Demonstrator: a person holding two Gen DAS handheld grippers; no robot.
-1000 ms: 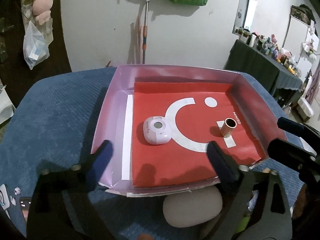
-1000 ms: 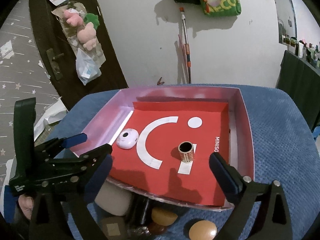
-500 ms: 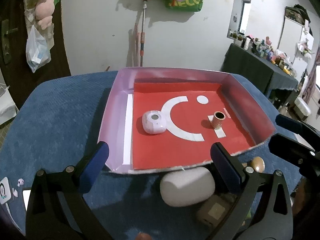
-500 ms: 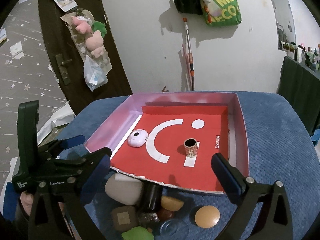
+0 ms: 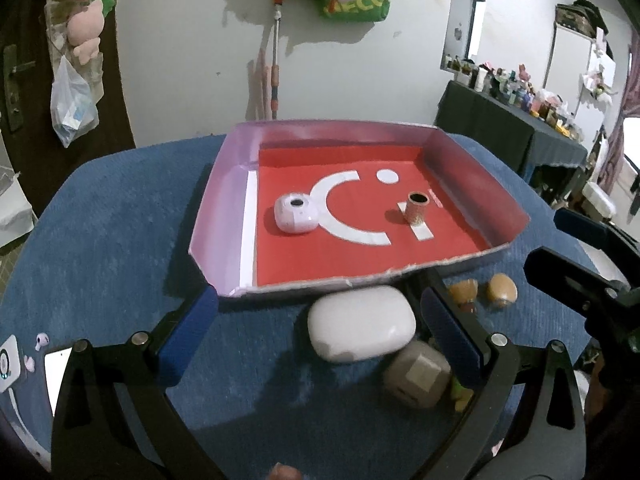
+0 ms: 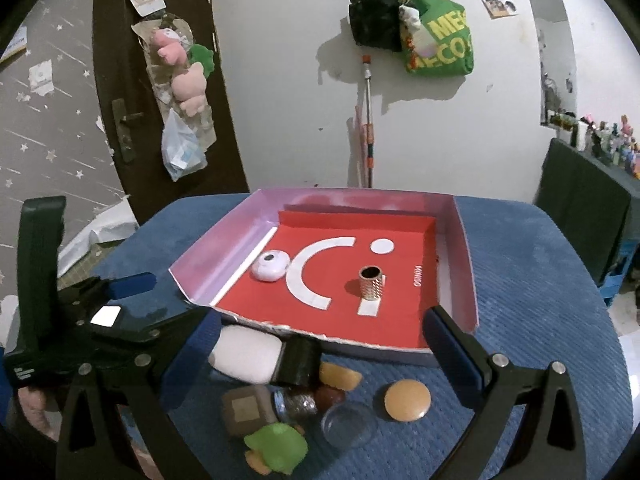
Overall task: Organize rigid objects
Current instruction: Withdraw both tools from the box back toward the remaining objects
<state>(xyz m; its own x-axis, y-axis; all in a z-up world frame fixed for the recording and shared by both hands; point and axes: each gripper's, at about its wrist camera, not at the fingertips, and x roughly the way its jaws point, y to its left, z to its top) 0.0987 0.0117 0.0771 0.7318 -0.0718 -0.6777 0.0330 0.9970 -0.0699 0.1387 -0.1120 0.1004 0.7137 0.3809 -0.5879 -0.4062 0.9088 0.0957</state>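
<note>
Both hand-held grippers have drawn back from the red-lined cardboard tray (image 6: 456, 236), jaws wide and empty: left hand-held gripper (image 5: 316, 334), right hand-held gripper (image 6: 316, 354). The smooth white oval case (image 5: 362, 322) now lies between the left jaws, at the tray's 6 o'clock, probably next.

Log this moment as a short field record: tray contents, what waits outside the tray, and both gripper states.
tray: red-lined box tray on blue cloth
in tray: white round gadget; ribbed metal cylinder, upright
outside, near edge: white oval case, tan cube, green toy, round tan disc, clear lid
left gripper: open, empty
right gripper: open, empty
</note>
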